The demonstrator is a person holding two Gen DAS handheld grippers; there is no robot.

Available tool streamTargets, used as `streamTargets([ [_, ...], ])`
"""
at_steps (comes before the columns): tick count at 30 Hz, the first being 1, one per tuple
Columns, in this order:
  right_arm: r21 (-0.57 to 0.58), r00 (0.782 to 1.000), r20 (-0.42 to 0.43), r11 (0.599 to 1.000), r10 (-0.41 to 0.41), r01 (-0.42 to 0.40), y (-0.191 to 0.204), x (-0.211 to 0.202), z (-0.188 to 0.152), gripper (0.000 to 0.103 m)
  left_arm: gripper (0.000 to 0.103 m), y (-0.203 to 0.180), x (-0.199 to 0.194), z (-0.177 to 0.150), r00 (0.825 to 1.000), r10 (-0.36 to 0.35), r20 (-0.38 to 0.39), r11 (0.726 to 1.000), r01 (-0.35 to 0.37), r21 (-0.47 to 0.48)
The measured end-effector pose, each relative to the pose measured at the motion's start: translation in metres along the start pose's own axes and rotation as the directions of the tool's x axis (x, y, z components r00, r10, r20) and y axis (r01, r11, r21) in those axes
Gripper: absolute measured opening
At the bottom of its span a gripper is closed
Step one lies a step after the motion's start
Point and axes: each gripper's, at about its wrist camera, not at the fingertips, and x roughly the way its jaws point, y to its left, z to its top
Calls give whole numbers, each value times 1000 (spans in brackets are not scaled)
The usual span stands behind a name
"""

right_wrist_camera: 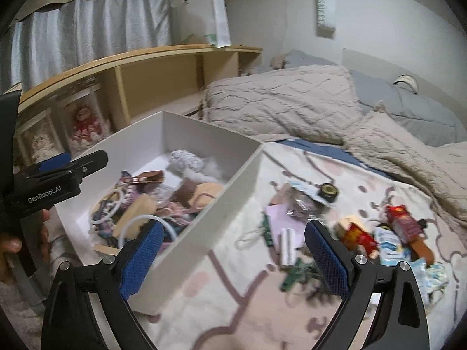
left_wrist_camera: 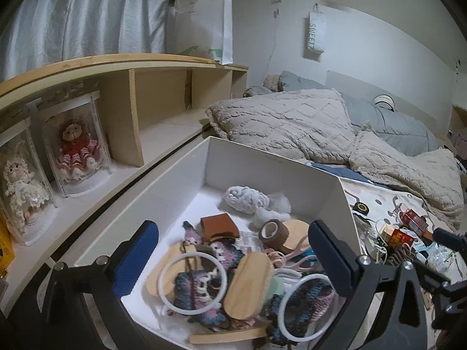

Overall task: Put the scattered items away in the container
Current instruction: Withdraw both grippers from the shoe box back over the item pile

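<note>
A: How do the tongs stand?
B: The left gripper (left_wrist_camera: pixel 233 250) gapes wide over the white box (left_wrist_camera: pixel 151 186), nothing between its pads. The right gripper (right_wrist_camera: pixel 233 250) is spread too, gripping nothing, above the box's near wall.
A: And the scattered items?
B: The scattered items (right_wrist_camera: pixel 359 233) lie right of the box on the patterned bedspread (right_wrist_camera: pixel 233 297).
A: The room?
B: A beige blanket (right_wrist_camera: pixel 292 99), a wooden shelf (left_wrist_camera: pixel 116 64) with 2 dolls (left_wrist_camera: pixel 76 148), grey curtains (left_wrist_camera: pixel 87 20).

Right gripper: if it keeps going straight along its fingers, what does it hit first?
Most likely the loose clutter on the bed cover: the silver strip and the lilac card lie between the open fingers of the right gripper. The white box sits just left of that line. Depth is unclear through the blur.
</note>
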Motion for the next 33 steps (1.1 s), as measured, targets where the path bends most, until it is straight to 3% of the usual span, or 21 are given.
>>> streamTargets([
  [5, 18, 998, 21, 999, -52, 52, -20, -13, -6, 98, 103, -14, -2, -2, 1000, -19, 8, 1000, 19, 15],
  [6, 22, 998, 23, 998, -57, 57, -23, -15, -7, 103, 103, -17, -2, -3, 1000, -24, 9, 1000, 24, 18],
  [33, 117, 969, 49, 965, -242, 236, -124, -78, -49, 103, 103, -110, -14, -25, 987, -162, 4, 980, 160, 122],
])
